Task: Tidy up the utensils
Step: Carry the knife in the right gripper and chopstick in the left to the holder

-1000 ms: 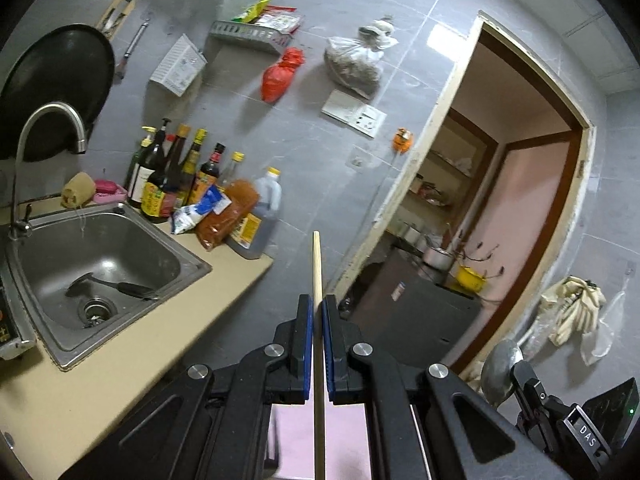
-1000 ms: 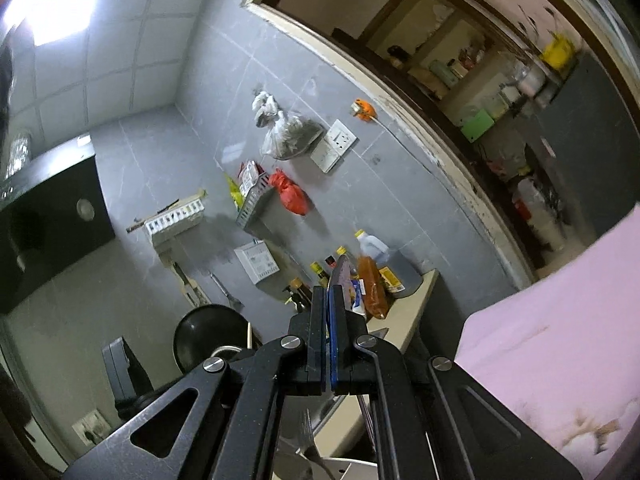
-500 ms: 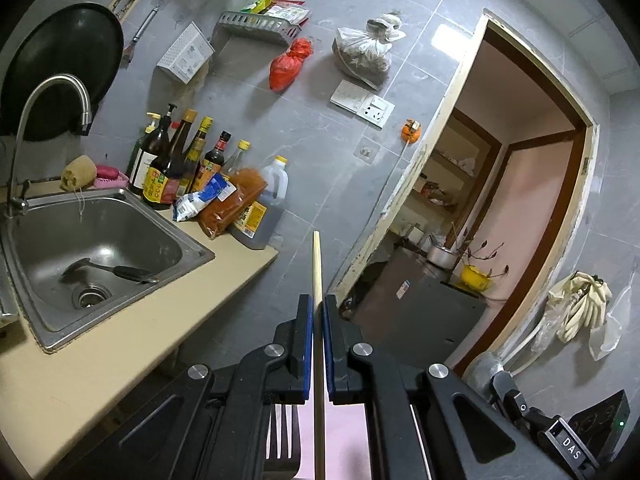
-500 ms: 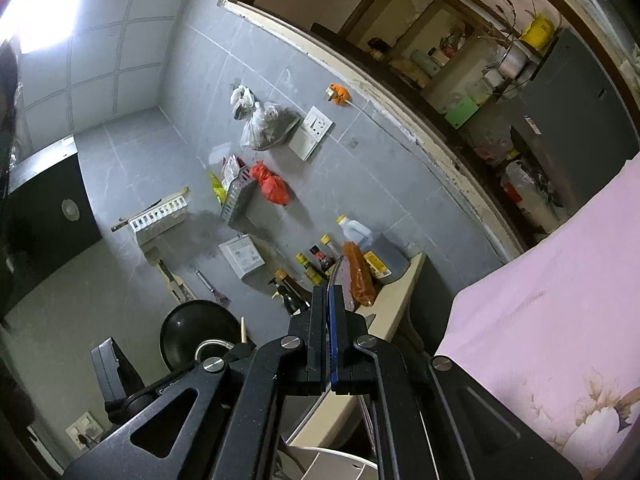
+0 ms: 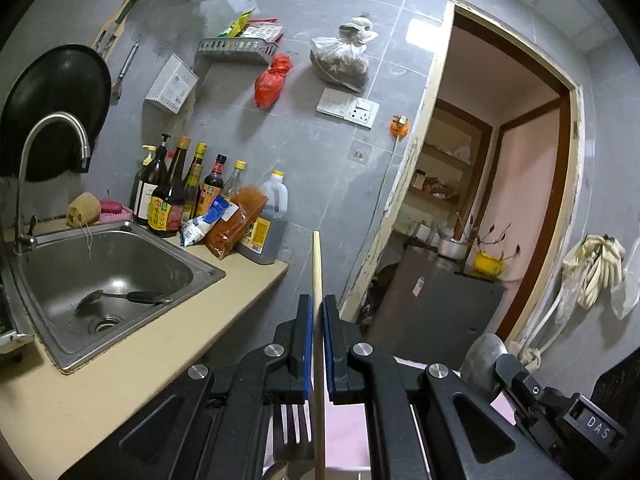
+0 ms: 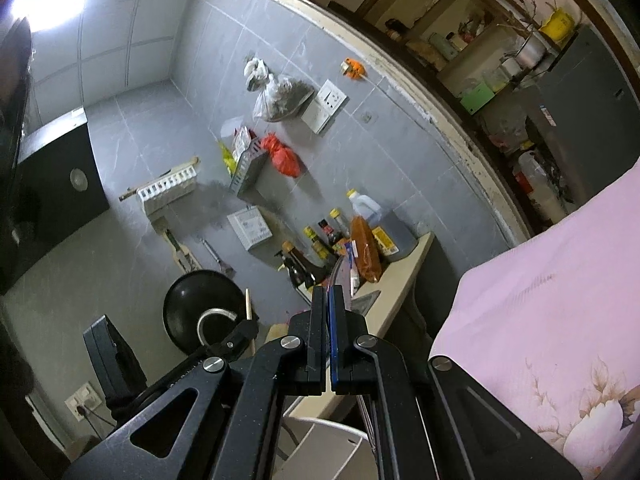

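Note:
My left gripper [image 5: 316,304] is shut on a single wooden chopstick [image 5: 317,264] that sticks up past the fingertips and runs down out of view. Fork tines [image 5: 294,424] show below the left fingers. My right gripper [image 6: 330,294] is shut on a thin utensil handle [image 6: 335,276] that curves up between the pads; which utensil it is I cannot tell. The right gripper also shows at the lower right of the left wrist view, with a spoon bowl [image 5: 484,364] above it. A white holder rim [image 6: 320,436] sits below the right gripper.
A steel sink [image 5: 120,264] holds a dark ladle [image 5: 120,298] in the beige counter [image 5: 192,332]. Sauce bottles [image 5: 180,196] and packets stand by the wall. A black wok [image 5: 52,104] hangs behind the tap. A doorway [image 5: 500,184] opens right. Pink cloth [image 6: 540,292] lies right.
Both grippers have tilted and shifted slightly, so the sink and counter sit differently in view. Both stay shut on their utensils.

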`<action>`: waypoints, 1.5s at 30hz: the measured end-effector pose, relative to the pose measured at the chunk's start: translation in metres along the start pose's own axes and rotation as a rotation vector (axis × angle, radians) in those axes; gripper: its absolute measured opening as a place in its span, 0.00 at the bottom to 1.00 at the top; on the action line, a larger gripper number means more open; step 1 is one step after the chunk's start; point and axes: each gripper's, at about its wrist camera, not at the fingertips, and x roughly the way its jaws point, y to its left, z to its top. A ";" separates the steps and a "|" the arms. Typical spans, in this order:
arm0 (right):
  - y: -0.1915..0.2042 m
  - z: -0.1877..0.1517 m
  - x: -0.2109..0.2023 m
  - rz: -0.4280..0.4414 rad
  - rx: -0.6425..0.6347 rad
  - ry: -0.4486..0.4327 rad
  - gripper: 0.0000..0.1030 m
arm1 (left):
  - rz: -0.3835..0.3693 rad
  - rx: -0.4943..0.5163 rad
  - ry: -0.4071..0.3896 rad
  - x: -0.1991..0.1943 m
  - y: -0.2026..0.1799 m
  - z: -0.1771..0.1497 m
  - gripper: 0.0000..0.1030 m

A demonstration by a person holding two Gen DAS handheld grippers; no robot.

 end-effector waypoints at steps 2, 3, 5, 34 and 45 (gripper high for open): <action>0.000 -0.002 -0.001 0.000 -0.003 0.014 0.02 | -0.003 0.013 0.004 -0.002 -0.001 -0.001 0.05; 0.000 -0.002 -0.002 -0.002 -0.007 0.024 0.02 | -0.004 0.021 0.009 -0.003 -0.002 -0.002 0.05; 0.001 -0.003 -0.005 -0.008 -0.022 0.041 0.02 | -0.011 0.037 0.014 -0.007 -0.003 -0.003 0.05; 0.019 -0.005 -0.044 -0.054 -0.077 0.166 0.02 | -0.098 0.180 0.284 -0.033 -0.002 -0.007 0.06; 0.031 0.008 -0.073 -0.081 -0.100 0.168 0.02 | -0.094 0.163 0.315 -0.043 -0.011 0.000 0.06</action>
